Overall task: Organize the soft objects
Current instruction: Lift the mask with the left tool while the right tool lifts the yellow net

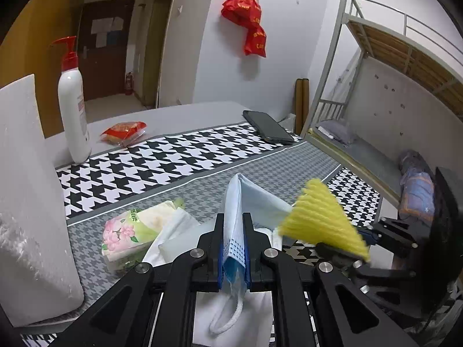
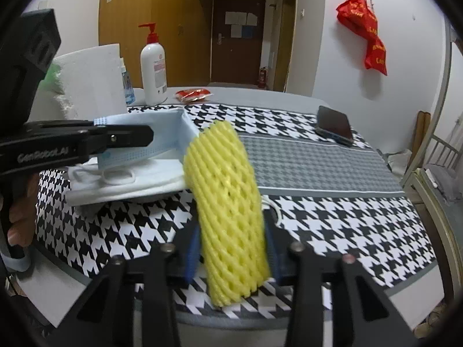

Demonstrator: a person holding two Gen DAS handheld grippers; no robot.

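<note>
Left wrist view: the left gripper (image 1: 233, 225) has its 2 fingers (image 1: 215, 240) closed almost fully on a folded blue surgical mask (image 1: 235, 202), which stands upright between the pads with an ear loop (image 1: 228, 315) hanging at 6 o'clock. At 3 o'clock of the mask, the right gripper (image 1: 344, 253) carries a yellow foam fruit net (image 1: 321, 217). A floral tissue pack (image 1: 127, 231) lies at 9 o'clock on the houndstooth tablecloth (image 1: 173, 156); a white pump bottle (image 1: 72, 101) stands at 11 o'clock, a black phone (image 1: 267, 127) at 1 o'clock. Right wrist view: the right gripper (image 2: 231, 248) has its pads pressed on the net (image 2: 228, 202), which stands tilted toward 11 o'clock. A white mask (image 2: 127, 185) lies flat beneath the blue mask (image 2: 156, 138) at 10 o'clock.
</note>
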